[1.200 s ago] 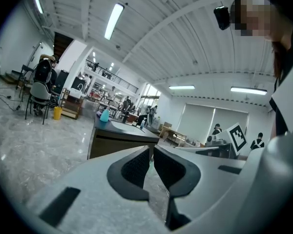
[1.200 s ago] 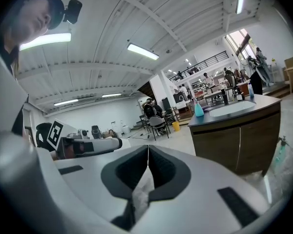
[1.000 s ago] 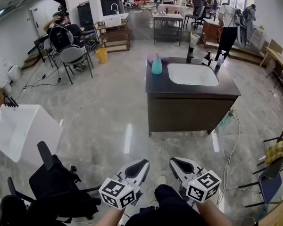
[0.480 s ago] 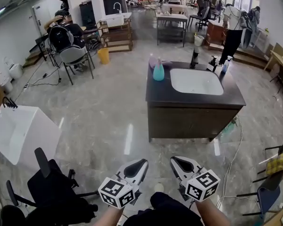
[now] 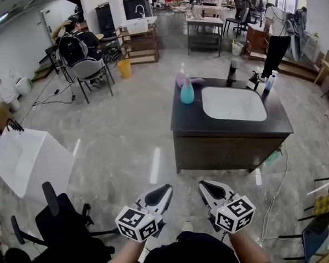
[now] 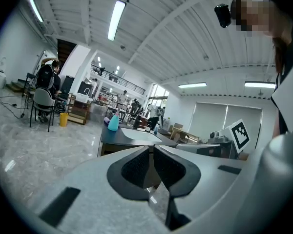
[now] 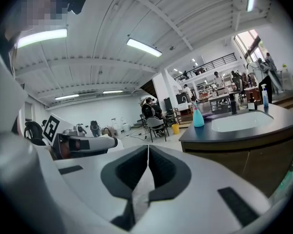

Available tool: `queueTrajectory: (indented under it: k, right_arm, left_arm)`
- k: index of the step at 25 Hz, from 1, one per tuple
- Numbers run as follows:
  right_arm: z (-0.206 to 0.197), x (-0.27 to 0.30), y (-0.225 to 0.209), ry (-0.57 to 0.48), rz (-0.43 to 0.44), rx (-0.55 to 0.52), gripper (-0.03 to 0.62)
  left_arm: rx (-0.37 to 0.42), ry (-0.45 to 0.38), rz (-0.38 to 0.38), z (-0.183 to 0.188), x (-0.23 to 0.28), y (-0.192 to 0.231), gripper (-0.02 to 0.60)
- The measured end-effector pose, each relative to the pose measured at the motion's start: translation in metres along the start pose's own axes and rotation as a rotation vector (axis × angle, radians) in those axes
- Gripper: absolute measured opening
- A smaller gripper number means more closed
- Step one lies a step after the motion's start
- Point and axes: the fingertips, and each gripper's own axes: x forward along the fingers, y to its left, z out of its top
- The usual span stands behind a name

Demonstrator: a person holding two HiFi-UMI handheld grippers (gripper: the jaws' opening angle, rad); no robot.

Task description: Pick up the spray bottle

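Our left claw (image 5: 164, 189) and right claw (image 5: 204, 186) are both closed with nothing between their jaws, and we hold them side by side above the grey floor (image 5: 126, 125). The teal spray bottle (image 5: 187, 92) stands upright near the far left corner of the dark worktop (image 5: 189, 122), just left of the white sink (image 5: 233, 103) and well apart from both claws.

The floor (image 5: 126, 122) shines like polished stone, the countertop (image 5: 187, 120) is smooth, the spray bottle (image 5: 187, 93) translucent plastic.

Teal spray bottle (image 5: 187, 91), upright, on dark vanity top's left rear corner
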Motion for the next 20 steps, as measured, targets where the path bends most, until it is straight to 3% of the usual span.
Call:
queueTrajectory:
  k: [20]
  right_arm:
    - [0.026, 0.074, -0.098, 0.033, 0.017, 0.006, 0.008]
  left_arm:
    - [0.001, -0.003, 0.022, 0.027, 0.111, 0.057, 0.029]
